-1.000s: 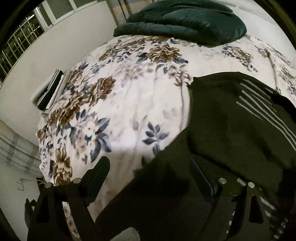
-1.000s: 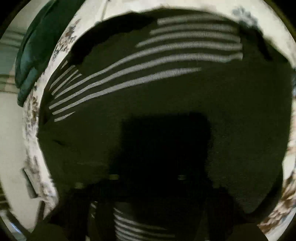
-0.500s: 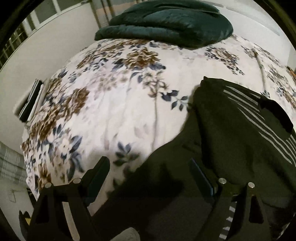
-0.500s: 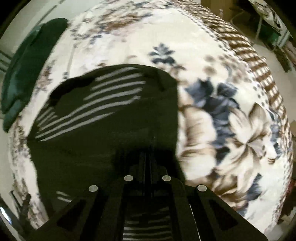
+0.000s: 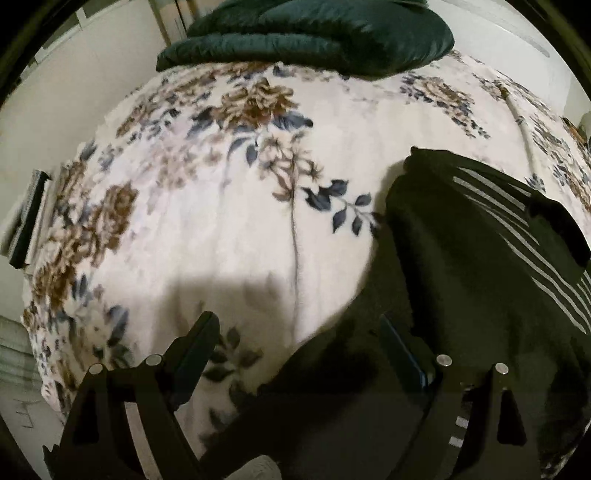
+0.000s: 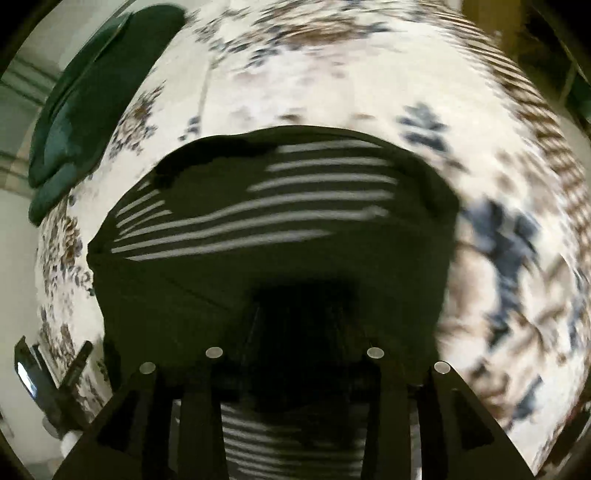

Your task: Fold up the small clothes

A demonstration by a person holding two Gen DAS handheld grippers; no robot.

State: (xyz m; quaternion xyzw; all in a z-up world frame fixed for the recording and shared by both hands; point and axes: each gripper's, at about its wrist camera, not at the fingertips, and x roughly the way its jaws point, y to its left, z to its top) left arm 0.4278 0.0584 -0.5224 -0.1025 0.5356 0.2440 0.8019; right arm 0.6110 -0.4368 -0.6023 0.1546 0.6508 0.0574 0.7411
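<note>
Left wrist view has the dark garment filling the lower right of the frame, lying on the floral bedspread, with thin pale stripes running across its upper right part and one edge folded over near the right border. Its lower left corner spreads under the left gripper, whose two fingers stand wide apart, one over the bedspread at lower left, the other over the dark cloth at lower centre-right; nothing is pinched between them. A dark green quilt lies folded at the top of the frame, at the far end of the bed.

Right wrist view shows the same garment across the middle of the frame, stripes in its upper half, the picture smeared toward the right. The right gripper sits low in the centre, its fingers lost against the dark cloth and shadow, so whether it is parted or clamped on the fabric cannot be told. The green quilt appears at upper left.
</note>
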